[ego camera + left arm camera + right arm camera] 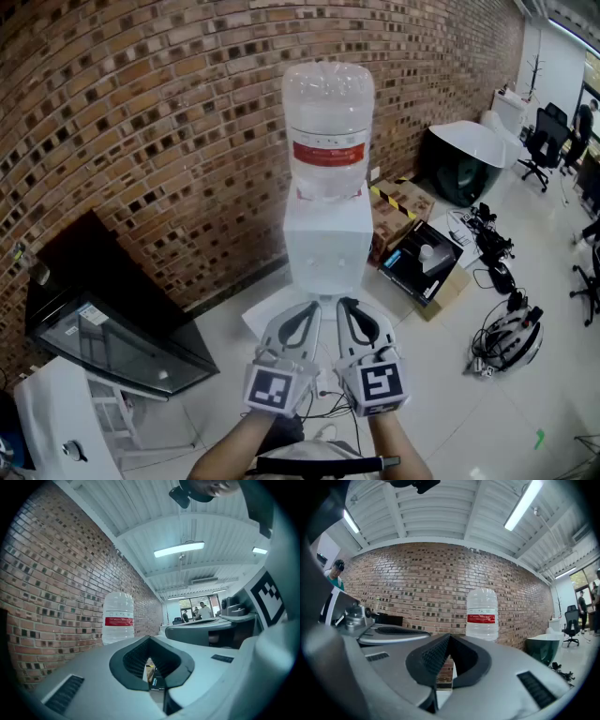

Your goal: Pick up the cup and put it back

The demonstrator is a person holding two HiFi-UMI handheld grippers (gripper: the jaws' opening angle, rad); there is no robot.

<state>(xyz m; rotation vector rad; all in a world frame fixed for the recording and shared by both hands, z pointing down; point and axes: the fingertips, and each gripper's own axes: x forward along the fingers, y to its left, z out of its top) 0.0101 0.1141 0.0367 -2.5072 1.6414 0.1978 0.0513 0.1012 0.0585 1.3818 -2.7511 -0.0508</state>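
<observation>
No cup shows in any view. A white water dispenser (326, 248) stands against the brick wall, topped by a large clear bottle (328, 127) with a red label. That bottle also appears in the left gripper view (117, 616) and the right gripper view (482, 613). My left gripper (305, 314) and right gripper (352, 314) are held side by side just in front of the dispenser's base, pointing at it. Both are shut with nothing between the jaws, as the left gripper (150, 640) and right gripper (449, 638) show close up.
A black glass-fronted cabinet (103, 328) stands at the left by the wall. Cardboard boxes (412, 234), a black case (422, 262), cables and a helmet (511, 337) lie on the floor at the right. Office chairs (544, 141) and people (201, 611) are farther off.
</observation>
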